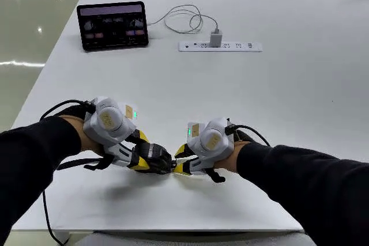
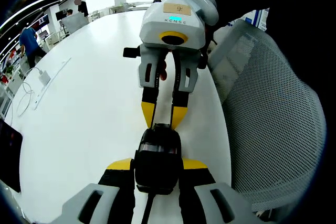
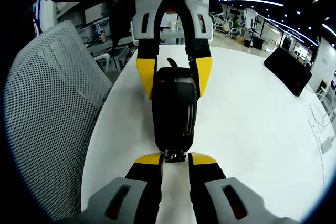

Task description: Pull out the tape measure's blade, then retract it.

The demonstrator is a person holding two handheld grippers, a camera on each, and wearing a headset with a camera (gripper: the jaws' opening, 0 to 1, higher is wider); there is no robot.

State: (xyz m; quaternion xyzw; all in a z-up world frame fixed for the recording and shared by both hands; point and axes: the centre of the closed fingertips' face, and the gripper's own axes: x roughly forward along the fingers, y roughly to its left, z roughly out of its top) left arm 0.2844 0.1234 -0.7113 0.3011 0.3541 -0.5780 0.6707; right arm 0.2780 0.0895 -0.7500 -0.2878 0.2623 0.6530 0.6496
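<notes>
The black, rounded plastic tape measure [image 2: 157,153] is clamped across its case between the yellow pads of the left tool [image 2: 157,165], whose jaws are held part-open at the width of the case. The right tool [image 3: 175,160] is presented nose to nose at the tape measure's opposite end. Its jaws are drawn narrow and closed on the small dark end tab [image 3: 175,155], which sits against the case. The white bench [image 1: 259,96] lies under the tape measure. A black tablet [image 1: 112,25] and a white power strip [image 1: 220,46] are placed well beyond the tape measure.
</notes>
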